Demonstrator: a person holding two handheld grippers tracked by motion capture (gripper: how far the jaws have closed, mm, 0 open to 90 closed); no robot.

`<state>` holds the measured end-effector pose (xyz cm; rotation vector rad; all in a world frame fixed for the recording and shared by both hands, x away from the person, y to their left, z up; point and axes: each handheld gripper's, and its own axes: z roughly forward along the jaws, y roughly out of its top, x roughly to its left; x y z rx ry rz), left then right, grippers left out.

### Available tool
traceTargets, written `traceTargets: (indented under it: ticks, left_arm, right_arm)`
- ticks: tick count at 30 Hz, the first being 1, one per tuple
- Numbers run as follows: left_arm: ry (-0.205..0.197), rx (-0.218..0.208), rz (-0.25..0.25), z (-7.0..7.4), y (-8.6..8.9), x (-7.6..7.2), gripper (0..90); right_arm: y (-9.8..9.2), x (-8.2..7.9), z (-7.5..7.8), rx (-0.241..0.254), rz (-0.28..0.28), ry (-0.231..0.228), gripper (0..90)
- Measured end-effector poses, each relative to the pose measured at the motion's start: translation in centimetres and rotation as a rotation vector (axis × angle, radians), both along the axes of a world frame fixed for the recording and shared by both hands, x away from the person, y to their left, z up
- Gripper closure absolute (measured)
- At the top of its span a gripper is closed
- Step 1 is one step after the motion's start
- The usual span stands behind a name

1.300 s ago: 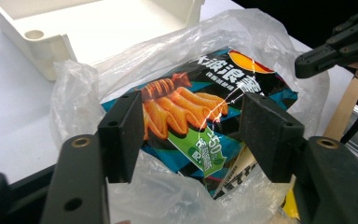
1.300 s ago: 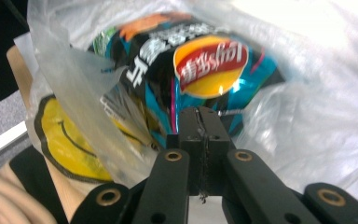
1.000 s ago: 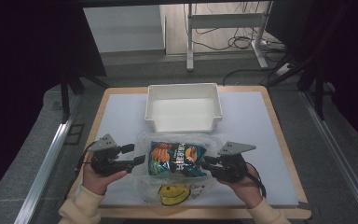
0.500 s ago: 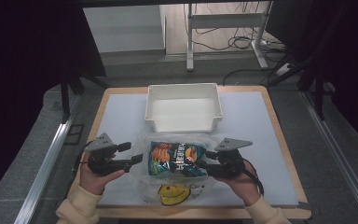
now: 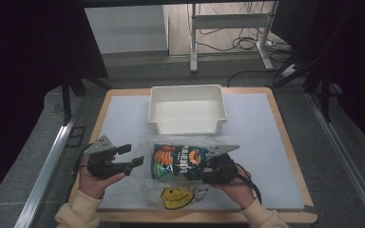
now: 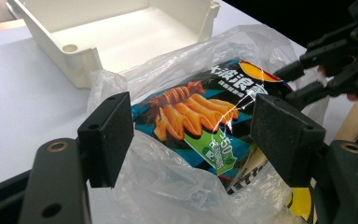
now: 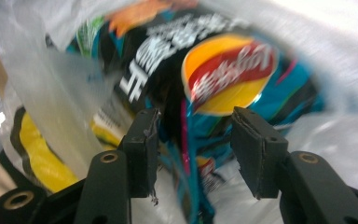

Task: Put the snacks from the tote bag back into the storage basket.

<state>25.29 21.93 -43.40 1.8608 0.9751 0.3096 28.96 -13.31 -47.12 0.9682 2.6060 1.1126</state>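
A snack bag (image 5: 178, 161) lies inside a clear plastic bag (image 5: 171, 190) on the white-topped desk (image 5: 261, 133), at about 6 o'clock from the desk's middle in the high view. The plastic bag carries a yellow smiley print (image 5: 177, 198) at its near end, at 6 o'clock from the snack bag. A white bin (image 5: 186, 110) stands at 12 o'clock from the snack bag, near it but apart.

The left tool (image 5: 135, 162) sits at 9 o'clock from the snack bag, held in the left hand (image 5: 97, 183). Its jaws stand apart; in the left gripper view the crumpled plastic and the corner of the snack bag lie between them, and the pads do not press on either.

The right tool (image 5: 200, 169) is at 3 o'clock from the snack bag, held in the right hand (image 5: 233, 187), its tip at the bag's right edge. Its jaws have just been opening and now stand apart. In the right gripper view, which is blurred, the end of the snack bag (image 7: 205, 93) sits between the pads with a gap on the right side; whether the left pad touches the bag I cannot tell.
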Motion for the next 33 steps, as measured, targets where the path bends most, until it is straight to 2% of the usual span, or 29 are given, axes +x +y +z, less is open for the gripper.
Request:
traceTargets:
  ticks: [3,6,8,12,18,24,33]
  left_arm:
    - [0.002,0.003,-0.002,-0.1,-0.1,0.0,30.3]
    - [0.003,0.004,-0.002,-0.1,0.0,0.1,30.3]
    - [0.003,0.005,-0.001,-0.1,0.0,0.0,30.3]
    - [0.003,0.006,-0.003,-0.2,-0.1,0.1,30.2]
    - [0.008,0.01,-0.006,-0.3,-0.3,0.1,30.1]
    - [0.013,0.019,-0.012,-0.5,-0.6,0.1,29.9]
    - [0.025,0.037,-0.025,-0.9,-1.2,0.2,29.8]
  right_arm:
    - [0.2,-0.2,-0.7,-0.032,0.018,0.013,59.2]
    - [0.3,-0.2,-1.1,-0.057,0.019,0.019,71.8]
    - [0.3,-0.1,-1.3,-0.057,0.025,0.015,80.4]
    - [0.3,-0.3,-0.8,-0.042,0.033,-0.02,87.1]
    - [0.1,-0.1,-0.1,0.004,0.024,-0.041,88.4]
    - [-0.2,0.0,0.9,0.08,0.013,-0.039,88.6]
    - [-0.3,0.1,1.8,0.14,0.046,-0.042,88.6]
